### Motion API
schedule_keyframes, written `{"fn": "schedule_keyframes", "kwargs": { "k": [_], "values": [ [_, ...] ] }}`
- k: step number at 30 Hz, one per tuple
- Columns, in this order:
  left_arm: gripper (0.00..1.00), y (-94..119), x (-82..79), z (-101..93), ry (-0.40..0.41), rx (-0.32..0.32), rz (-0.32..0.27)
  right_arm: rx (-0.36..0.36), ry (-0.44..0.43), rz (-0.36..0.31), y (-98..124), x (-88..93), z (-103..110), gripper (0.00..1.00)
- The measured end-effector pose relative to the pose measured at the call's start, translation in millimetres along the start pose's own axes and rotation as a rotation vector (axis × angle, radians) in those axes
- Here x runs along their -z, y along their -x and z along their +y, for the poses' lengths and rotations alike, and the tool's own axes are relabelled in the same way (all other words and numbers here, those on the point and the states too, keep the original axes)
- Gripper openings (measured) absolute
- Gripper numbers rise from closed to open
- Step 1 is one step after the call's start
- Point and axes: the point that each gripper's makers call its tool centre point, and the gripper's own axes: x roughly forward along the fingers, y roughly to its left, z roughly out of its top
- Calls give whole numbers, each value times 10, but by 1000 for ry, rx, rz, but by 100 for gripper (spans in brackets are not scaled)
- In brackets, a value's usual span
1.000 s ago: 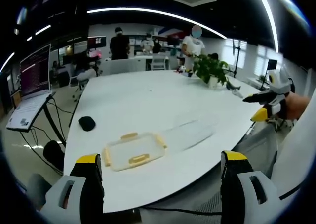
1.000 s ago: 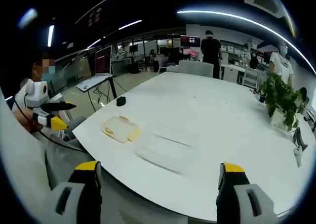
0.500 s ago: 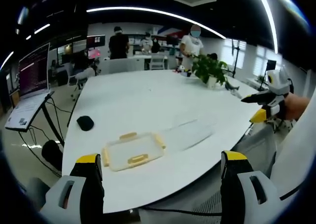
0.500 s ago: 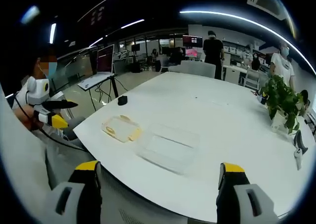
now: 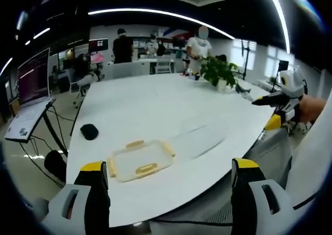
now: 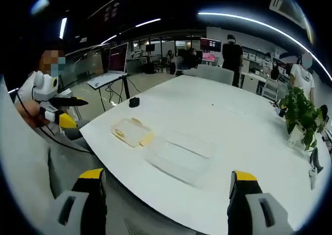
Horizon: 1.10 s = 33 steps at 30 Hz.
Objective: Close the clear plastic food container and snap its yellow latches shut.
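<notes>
container (image 5: 197, 140) lies clear and open near the table's (image 5: 155, 100) front edge, its yellow-latched lid (image 5: 140, 161) beside it. my left claw (image 5: 165, 204) and right claw (image 6: 163, 204) both gape wide, holding nothing.

Dim room with dark ceiling, bright curved ceiling light strips (image 5: 155, 12), glare off the white table (image 6: 244, 126), strong fisheye bending at edges, soft distant background.
</notes>
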Motion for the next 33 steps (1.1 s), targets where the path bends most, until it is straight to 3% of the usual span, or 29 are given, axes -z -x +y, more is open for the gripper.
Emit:
{"fn": "schedule_keyframes", "kwargs": {
  "k": [14, 21, 24, 27, 33],
  "values": [
    [95, -94, -3, -2, -74, 56, 28, -56, 75, -5, -154, -123, 163, 99],
    [93, -88, -110, 68, -132, 89, 7, -59, 106, -5, -254, -220, 176, 99],
    [92, -97, -104, 110, -156, 98, 15, -74, 115, 4, -272, -235, 178, 88],
    [93, -111, -113, 109, -120, 121, 3, -76, 106, -9, -296, -270, 172, 92],
    [93, -144, -83, 167, -151, 129, 26, -87, 126, -2, -335, -281, 167, 90]
  ]
}}
